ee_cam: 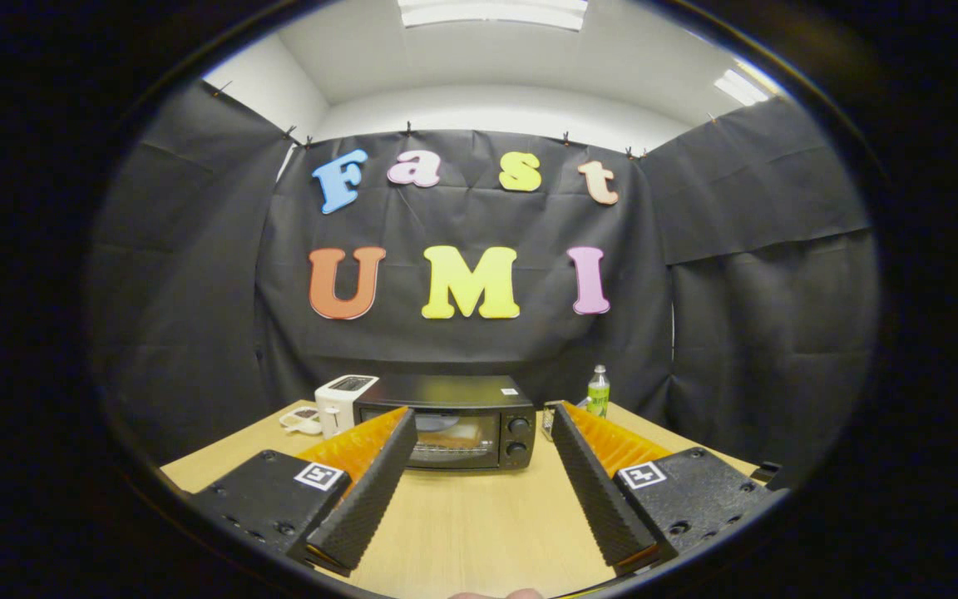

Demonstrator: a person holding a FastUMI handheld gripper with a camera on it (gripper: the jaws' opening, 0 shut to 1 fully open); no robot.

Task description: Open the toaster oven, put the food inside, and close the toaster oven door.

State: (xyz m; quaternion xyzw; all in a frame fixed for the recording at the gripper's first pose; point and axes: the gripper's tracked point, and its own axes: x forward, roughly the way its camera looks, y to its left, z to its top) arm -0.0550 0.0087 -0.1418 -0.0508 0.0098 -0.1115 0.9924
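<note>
Black toaster oven (446, 420) shut; tongs (479, 428) apart

- Oven (454, 424): black, boxy, standing upright on the far part of the bench, beyond the spread jaws
- Glass door shut, something orange-brown dimly seen behind it
- Two round knobs stacked on its right side

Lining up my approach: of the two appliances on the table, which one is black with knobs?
The toaster oven, straight beyond the open tool: black, glass door shut, two knobs on its right. The toaster beside it on the left is white and smaller.
</note>
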